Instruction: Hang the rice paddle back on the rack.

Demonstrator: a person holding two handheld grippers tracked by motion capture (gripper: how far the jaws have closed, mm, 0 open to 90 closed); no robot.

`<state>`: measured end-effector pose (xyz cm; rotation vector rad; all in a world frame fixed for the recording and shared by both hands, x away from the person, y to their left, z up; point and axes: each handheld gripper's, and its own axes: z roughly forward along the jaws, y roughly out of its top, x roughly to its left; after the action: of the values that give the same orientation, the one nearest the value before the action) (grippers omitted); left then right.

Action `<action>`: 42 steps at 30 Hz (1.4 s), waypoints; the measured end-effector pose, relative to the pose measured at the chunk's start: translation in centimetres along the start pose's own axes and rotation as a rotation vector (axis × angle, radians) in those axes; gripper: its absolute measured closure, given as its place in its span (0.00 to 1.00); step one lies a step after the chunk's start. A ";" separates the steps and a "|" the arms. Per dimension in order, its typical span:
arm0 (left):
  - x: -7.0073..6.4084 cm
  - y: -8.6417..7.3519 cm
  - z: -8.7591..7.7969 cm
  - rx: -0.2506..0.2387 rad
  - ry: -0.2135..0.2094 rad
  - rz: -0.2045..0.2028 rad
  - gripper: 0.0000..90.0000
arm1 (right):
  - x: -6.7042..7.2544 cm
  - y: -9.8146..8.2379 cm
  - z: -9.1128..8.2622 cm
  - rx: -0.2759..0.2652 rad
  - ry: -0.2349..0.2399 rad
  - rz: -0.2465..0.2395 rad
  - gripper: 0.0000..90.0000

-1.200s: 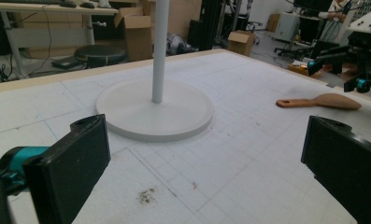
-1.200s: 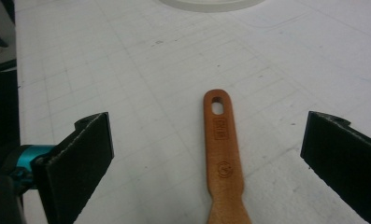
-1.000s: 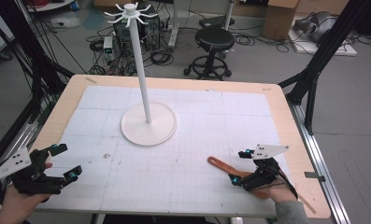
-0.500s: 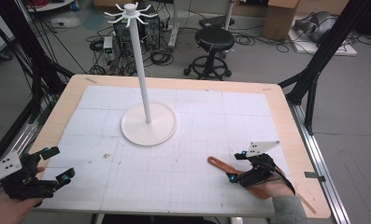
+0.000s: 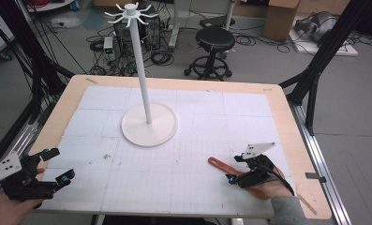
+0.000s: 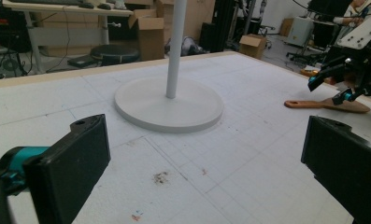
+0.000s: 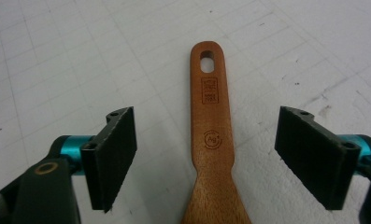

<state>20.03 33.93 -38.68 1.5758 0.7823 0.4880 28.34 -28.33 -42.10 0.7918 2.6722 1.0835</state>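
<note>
Item: wooden spatula [image 7: 212,140], flat on the white gridded mat [image 5: 183,187] near the table's right front corner, handle with its hanging hole pointing toward the middle of the table.

Right gripper [image 7: 206,158]: poised over the handle, jaws spread to either side of it and just now narrowing; the pads are not yet touching the wood.

Left gripper [image 6: 202,168]: jaws spread wide, nothing between them, resting at the table's left front corner, well apart from the spatula.

Risks, as I judge them: the thin handle lies flush on the mat, so the pads may close above it and miss, or clip one edge and skid it sideways.

Also present: white hook stand [image 5: 148,124] at mid-table, tall pole with hooks on top. Nothing lies between it and the spatula.
</note>
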 end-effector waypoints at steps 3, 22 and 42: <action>0.0 0.0 0.0 -0.001 -0.002 0.002 0.02 | 0.2 0.1 0.1 0.015 -0.006 -0.009 0.30; 0.2 0.0 -0.1 -0.002 0.002 -0.002 0.02 | 0.2 0.1 1.2 0.106 -0.027 -0.010 0.46; 0.3 -0.1 -0.3 0.001 0.010 -0.006 0.02 | 0.2 0.1 1.3 0.116 -0.035 -0.004 0.58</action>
<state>20.04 34.33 -38.75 1.5731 0.7946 0.4917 28.62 -27.33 -42.97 0.8168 2.7258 0.9123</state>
